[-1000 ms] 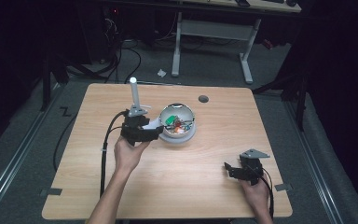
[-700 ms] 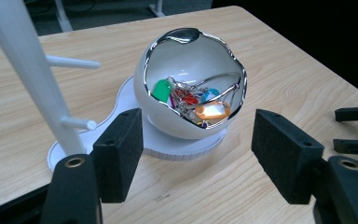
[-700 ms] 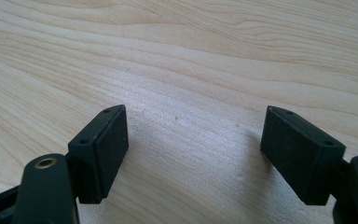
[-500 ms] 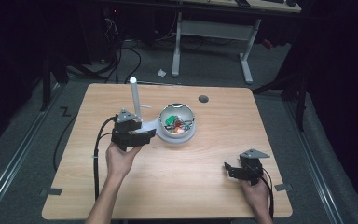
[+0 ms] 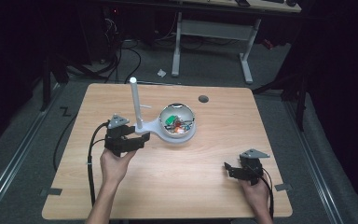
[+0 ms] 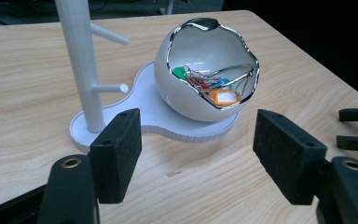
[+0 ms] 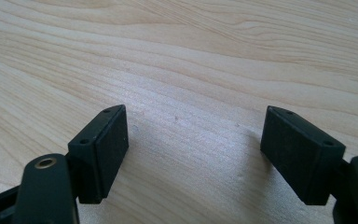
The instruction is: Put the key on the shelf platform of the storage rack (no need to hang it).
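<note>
The left gripper [image 6: 196, 158], jaws wide and empty, sits just beside the stand [image 6: 168, 122] holding the bowl [image 6: 205, 70]; the right gripper [image 7: 193, 154], jaws wide, rests well apart from it on the bench [image 5: 205, 163].

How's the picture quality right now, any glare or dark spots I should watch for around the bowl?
High view: the table is well lit, the room behind nearly black. Left gripper view: sharp; bright reflections line the cut rim of the white bowl, yet the coloured tags inside stay readable. Right gripper view: even light, soft shadows on the wood under the right hand-held gripper.
</note>
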{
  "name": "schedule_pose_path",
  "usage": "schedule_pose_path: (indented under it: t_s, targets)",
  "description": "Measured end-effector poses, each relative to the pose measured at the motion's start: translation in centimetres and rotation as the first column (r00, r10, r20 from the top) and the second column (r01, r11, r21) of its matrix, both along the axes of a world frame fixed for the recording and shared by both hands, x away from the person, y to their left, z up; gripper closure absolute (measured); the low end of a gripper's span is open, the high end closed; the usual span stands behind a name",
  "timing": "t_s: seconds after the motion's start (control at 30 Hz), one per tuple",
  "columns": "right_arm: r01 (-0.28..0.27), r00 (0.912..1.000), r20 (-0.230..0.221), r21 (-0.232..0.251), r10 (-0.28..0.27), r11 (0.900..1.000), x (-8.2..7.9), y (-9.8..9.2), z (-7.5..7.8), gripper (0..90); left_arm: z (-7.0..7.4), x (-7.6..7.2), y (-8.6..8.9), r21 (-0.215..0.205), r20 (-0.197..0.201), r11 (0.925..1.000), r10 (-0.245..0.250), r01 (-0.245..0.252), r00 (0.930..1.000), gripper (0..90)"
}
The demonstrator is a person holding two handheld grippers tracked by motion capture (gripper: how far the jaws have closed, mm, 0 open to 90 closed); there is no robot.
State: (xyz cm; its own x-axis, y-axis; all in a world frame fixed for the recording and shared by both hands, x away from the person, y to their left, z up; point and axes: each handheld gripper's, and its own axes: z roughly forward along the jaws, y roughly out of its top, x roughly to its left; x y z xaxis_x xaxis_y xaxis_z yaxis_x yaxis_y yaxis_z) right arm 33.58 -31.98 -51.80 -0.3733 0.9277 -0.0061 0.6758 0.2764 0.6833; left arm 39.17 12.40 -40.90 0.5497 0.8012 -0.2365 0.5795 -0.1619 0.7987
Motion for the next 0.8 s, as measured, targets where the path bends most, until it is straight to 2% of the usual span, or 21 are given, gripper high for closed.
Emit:
schedule_pose_path:
  t_s: [0.3,0.8]
  targets:
    - [0.001,1.0,0.001,0.0,-0.001,1.0,0.0,0.0,0.0,23.5,-1.0,-0.8,0.8,-0.024,-0.014,0.9994,0.023,-0.023,0.9996,32.9]
    - [-0.001,1.0,0.002,-0.001,0.001,1.0,0.0,0.0,0.0,23.5,-2.6,-1.6,1.4,-0.028,-0.039,0.9985,0.046,-0.047,0.9982,32.6]
